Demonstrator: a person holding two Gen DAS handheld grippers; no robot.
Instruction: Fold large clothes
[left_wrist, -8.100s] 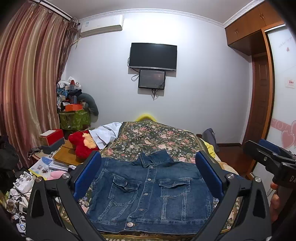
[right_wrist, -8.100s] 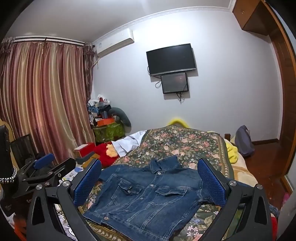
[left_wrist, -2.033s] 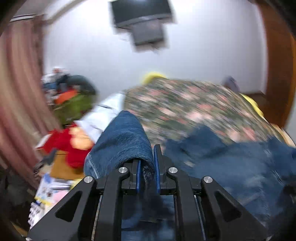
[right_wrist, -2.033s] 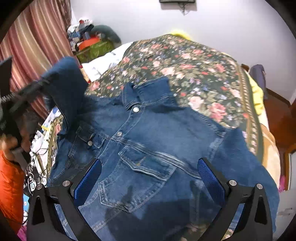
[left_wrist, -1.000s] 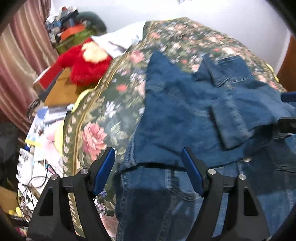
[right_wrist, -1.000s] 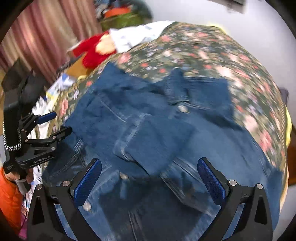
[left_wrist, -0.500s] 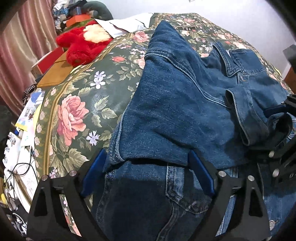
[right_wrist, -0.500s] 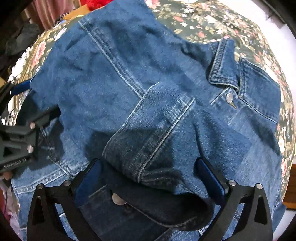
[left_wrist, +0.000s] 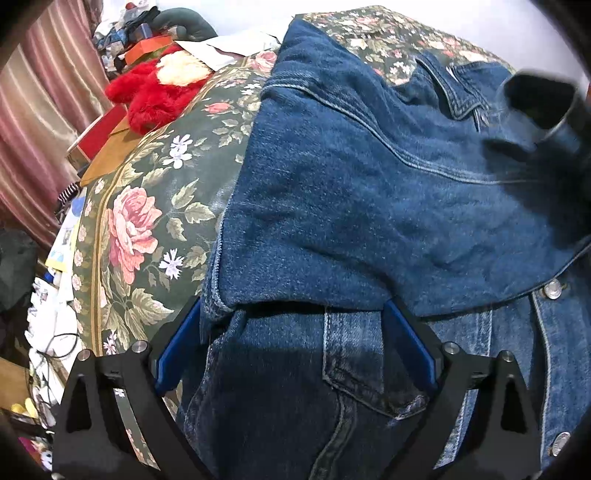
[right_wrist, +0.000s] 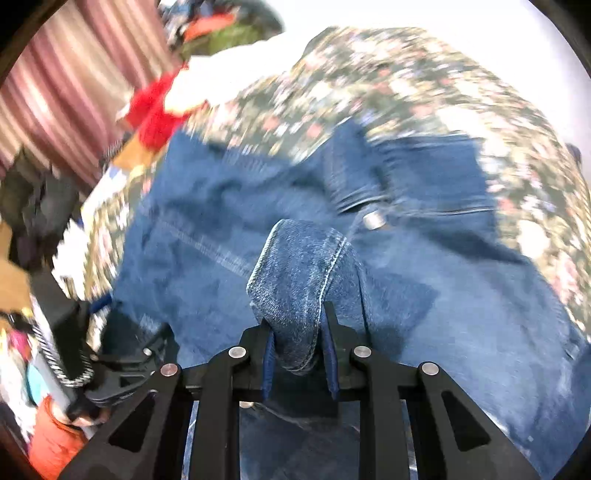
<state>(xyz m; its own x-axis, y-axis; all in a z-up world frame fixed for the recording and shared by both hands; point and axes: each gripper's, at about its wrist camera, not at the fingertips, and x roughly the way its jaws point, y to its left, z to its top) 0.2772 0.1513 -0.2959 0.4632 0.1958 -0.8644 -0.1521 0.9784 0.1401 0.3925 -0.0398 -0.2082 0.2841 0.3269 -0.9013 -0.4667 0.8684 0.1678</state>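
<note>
Right claw (right_wrist: 297, 354) has just been closed on a cuff (right_wrist: 299, 291), lifted above the jacket (left_wrist: 369, 206).
Left claw (left_wrist: 291, 343), just opened wide, empty at the jacket's folded edge; the sleeve can now be repositioned.

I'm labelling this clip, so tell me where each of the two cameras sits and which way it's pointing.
Left wrist: on the left gripper, looking steeply down at the denim jacket on the floral bedspread; its fingers stand open.
Right wrist: on the right gripper, angled down, blurred; its fingers are shut on the jacket cuff. A hand holding the left gripper shows at lower left.
Shared: jacket, bedspread, red plush toy.
</note>
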